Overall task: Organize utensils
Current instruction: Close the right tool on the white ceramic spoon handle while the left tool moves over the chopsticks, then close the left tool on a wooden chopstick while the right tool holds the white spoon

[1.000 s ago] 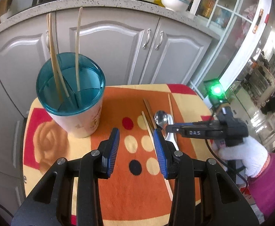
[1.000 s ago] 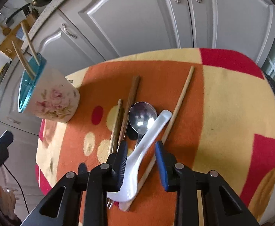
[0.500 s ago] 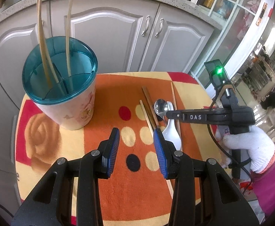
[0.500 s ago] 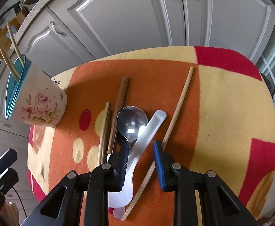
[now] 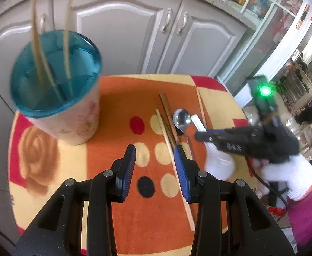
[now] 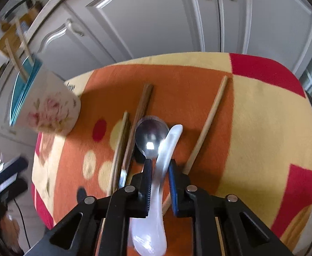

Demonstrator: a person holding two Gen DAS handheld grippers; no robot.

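Note:
A floral holder cup with a teal rim stands at the table's left with three pale chopsticks in it; it also shows in the right wrist view. My right gripper is shut on the handle of a white ceramic spoon, which looks lifted off the cloth. A metal spoon, a dark wooden chopstick and two pale chopsticks lie on the cloth. My left gripper is open and empty above the cloth's middle.
The small table has an orange, yellow and red cloth with dots. Grey cabinet doors stand close behind it. The table's right edge drops to the floor beside a glass cabinet.
My right gripper has closed on the white spoon's handle and raised it. The left gripper has drifted slightly; the cup now appears closer and higher in its view.

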